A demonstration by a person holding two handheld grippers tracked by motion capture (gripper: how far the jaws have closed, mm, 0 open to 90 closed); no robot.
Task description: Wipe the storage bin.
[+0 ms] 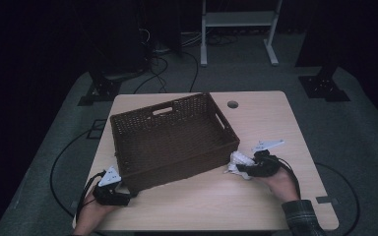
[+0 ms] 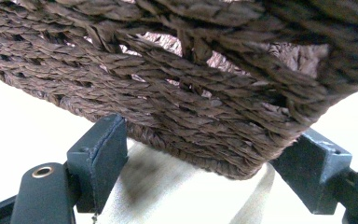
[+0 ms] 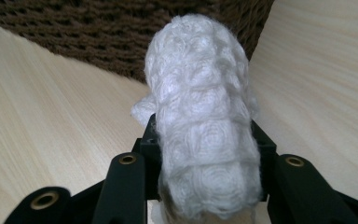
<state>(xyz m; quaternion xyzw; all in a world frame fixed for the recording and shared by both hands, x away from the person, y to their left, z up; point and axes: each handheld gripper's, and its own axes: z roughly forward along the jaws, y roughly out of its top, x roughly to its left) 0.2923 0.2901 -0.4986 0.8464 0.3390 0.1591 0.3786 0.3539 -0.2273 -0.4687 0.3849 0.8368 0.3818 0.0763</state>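
Your right hand-held gripper (image 3: 205,186) is squeezed tight on a white woolly cloth (image 3: 203,126). The cloth sticks out past the jaws, pointing the same way as they do, toward the basket (image 1: 172,140). It is down by the bench (image 1: 216,196), just beside the basket's near right corner.

Your left hand-held gripper (image 2: 205,172) has its jaws set wide, one on each side of the basket's near left corner. I think the jaws touch the weave there, so it looks like a hold on that corner.

The basket is brown and woven, and it lies between your two hands. Its long side runs across the bench, a bit turned. The cloth is closest to your right hand, so I think that hand must lift it up over the rim and in.

I can't see any words or labels to read
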